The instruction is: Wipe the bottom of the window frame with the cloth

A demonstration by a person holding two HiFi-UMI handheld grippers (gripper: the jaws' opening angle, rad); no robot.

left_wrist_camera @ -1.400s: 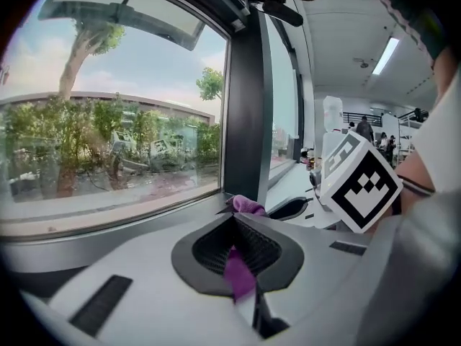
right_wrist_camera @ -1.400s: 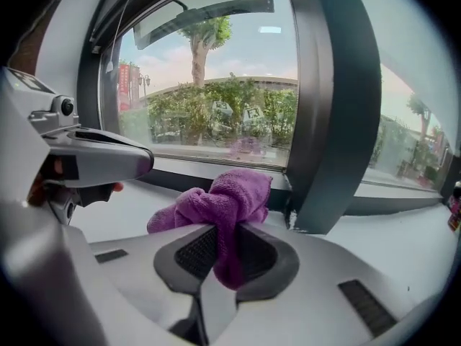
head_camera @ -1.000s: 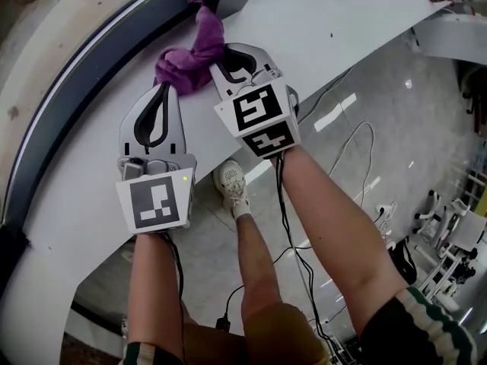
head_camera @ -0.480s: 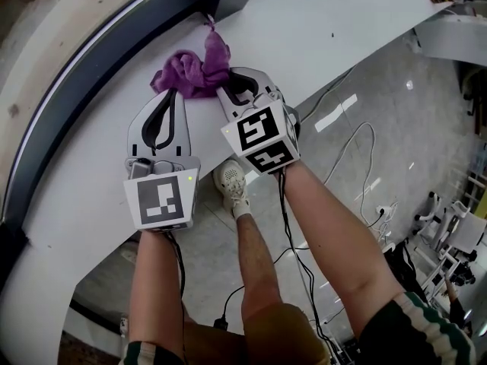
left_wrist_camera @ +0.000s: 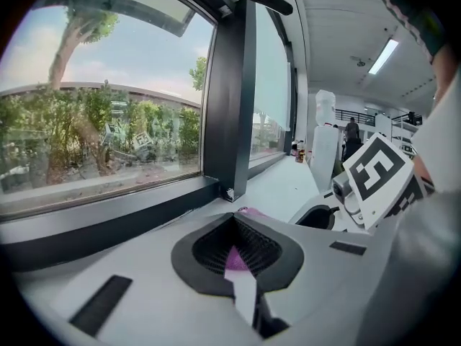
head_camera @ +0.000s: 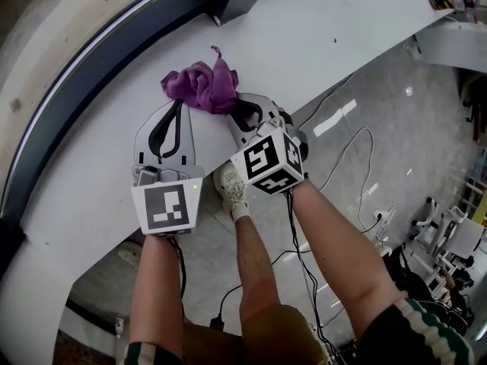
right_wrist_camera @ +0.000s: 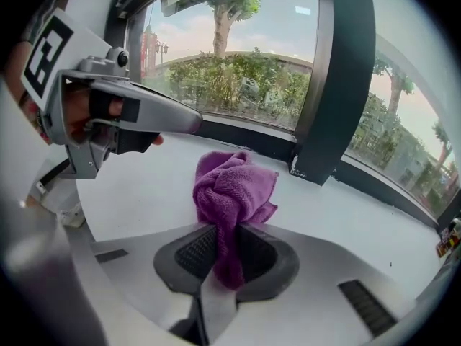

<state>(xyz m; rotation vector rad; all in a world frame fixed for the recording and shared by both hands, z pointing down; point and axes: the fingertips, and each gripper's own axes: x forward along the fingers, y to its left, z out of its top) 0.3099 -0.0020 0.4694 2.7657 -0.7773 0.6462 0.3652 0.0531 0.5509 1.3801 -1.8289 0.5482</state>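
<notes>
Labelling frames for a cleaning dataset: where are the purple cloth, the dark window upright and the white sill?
purple cloth (right_wrist_camera: 234, 186): right gripper view, its bunched upper part.
dark window upright (right_wrist_camera: 337, 85): right gripper view, mid-height on it.
white sill (head_camera: 319, 29): head view, bare surface.

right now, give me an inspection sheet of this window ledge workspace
surface: white ledge, curved
job's things: purple cloth bunched on the ledge, apart from the dark window frame
clutter: small items at the ledge's far end, too small to tell
grippers: right gripper tongs shut on the cloth; left gripper tongs together, grip on cloth unclear
cables: black cable trails from each gripper
surroundings: shiny floor below, trees outside
</notes>
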